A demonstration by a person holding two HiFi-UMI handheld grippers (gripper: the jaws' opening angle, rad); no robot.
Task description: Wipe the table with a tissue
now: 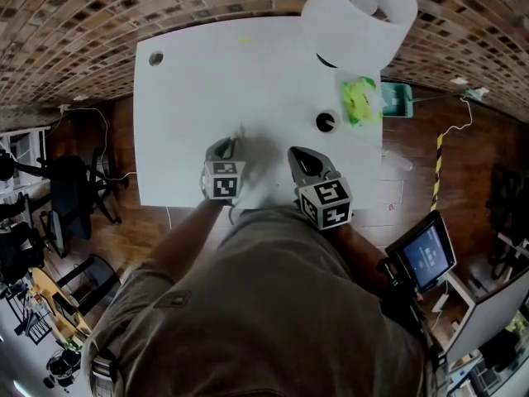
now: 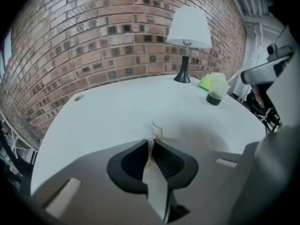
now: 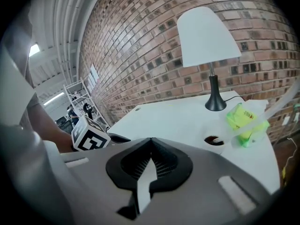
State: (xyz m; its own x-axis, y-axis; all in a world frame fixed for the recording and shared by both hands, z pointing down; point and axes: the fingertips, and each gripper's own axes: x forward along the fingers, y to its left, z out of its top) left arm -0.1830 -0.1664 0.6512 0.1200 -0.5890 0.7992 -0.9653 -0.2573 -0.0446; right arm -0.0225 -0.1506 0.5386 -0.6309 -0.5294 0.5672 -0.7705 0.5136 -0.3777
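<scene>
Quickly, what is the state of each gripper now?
Left gripper: shut on the tissue.
Right gripper: shut, holding nothing.

This reads as a working lab or studio in a converted industrial room, not a home. A bare brick wall point(image 2: 93, 46) backs a plain white table point(image 1: 207, 98) set on a wooden floor point(image 1: 116, 139). Office chairs point(image 1: 78, 193) stand off to one side, a loose cable point(image 1: 468, 114) trails over the boards, and a strip of yellow-and-black hazard tape point(image 1: 437, 168) marks the floor. A small lit screen point(image 1: 426, 255) sits on a stand nearby. Further off are a metal shelving rack point(image 3: 77, 95) and exposed ceiling pipes point(image 3: 61, 18) (the table lamp point(image 2: 188, 29) is the one homely touch)
</scene>
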